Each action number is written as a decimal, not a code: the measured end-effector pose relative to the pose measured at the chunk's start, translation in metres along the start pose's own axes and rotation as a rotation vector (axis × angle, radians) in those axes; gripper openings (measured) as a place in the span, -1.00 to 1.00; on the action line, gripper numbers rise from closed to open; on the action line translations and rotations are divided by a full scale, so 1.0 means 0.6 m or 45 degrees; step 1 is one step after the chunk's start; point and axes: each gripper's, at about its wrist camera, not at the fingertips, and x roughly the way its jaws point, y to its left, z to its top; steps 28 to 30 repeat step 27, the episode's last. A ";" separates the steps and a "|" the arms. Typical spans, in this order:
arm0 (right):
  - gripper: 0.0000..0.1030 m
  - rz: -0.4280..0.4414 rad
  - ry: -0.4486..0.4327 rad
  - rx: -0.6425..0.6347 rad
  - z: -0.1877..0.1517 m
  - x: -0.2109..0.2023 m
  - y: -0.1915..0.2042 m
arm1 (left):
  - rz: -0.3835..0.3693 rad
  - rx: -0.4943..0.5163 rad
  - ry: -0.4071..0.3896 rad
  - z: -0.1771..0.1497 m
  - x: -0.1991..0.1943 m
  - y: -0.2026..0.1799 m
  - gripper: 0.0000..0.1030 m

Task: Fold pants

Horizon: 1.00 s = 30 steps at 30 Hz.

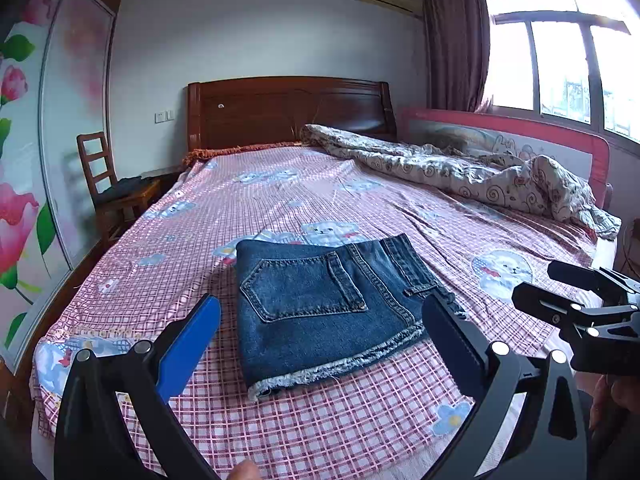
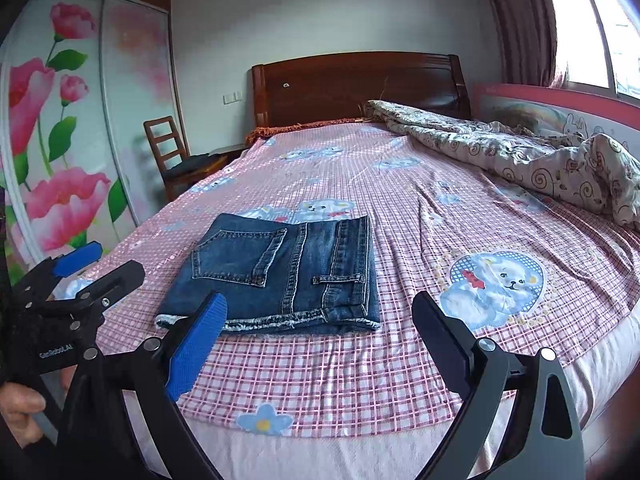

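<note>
Two grippers hang low over the near end of the bed, and both are spread wide with nothing in them.

From the left wrist camera, the left gripper (image 1: 320, 344) sits just above the checked bed sheet (image 1: 304, 432). Its blue finger pad (image 1: 188, 348) is on one side of the folded denim shorts (image 1: 320, 304) and its dark finger is on the other. It does not touch them. The shorts lie flat near the foot of the bed, back pocket up, with the frayed hem toward the camera. The right gripper (image 1: 560, 288) shows at the right edge, off to the side of the shorts, and it is spread apart too.

From the right wrist camera, the right gripper (image 2: 320, 340) points at the hem side of the denim shorts (image 2: 280, 276). The shorts look like a neat square bundle, so the folding seems almost done or done. To finish well, I would press the top layer flat and line up the edges, with no tugging that opens the fold. The left gripper (image 2: 88, 264) shows at the left edge, held in a hand (image 2: 20, 412). A crumpled quilt (image 2: 520, 152) lies well apart, by the window side.
</note>
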 end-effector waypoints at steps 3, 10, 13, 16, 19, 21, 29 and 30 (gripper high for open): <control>0.80 -0.005 0.000 -0.004 0.000 -0.001 0.003 | -0.032 -0.021 0.047 -0.002 0.009 -0.002 0.96; 0.80 -0.007 0.014 -0.005 0.000 0.003 0.005 | 0.124 0.120 0.000 -0.004 -0.004 -0.038 0.96; 0.80 -0.005 0.014 -0.019 -0.001 0.002 0.008 | 0.114 0.133 -0.009 -0.002 -0.005 -0.046 0.96; 0.80 -0.004 0.012 -0.021 0.001 0.002 0.005 | 0.079 0.093 -0.008 0.002 -0.007 -0.045 0.96; 0.80 -0.007 0.016 -0.006 0.000 0.003 0.003 | 0.101 0.080 -0.013 0.004 -0.008 -0.044 0.96; 0.80 -0.010 0.014 0.000 0.001 0.003 0.002 | 0.105 0.072 -0.010 0.006 -0.007 -0.040 0.96; 0.80 -0.015 0.001 -0.002 0.003 0.002 0.002 | 0.124 0.005 0.051 -0.004 0.009 -0.024 0.96; 0.80 -0.015 0.001 -0.002 0.003 0.002 0.002 | 0.124 0.005 0.051 -0.004 0.009 -0.024 0.96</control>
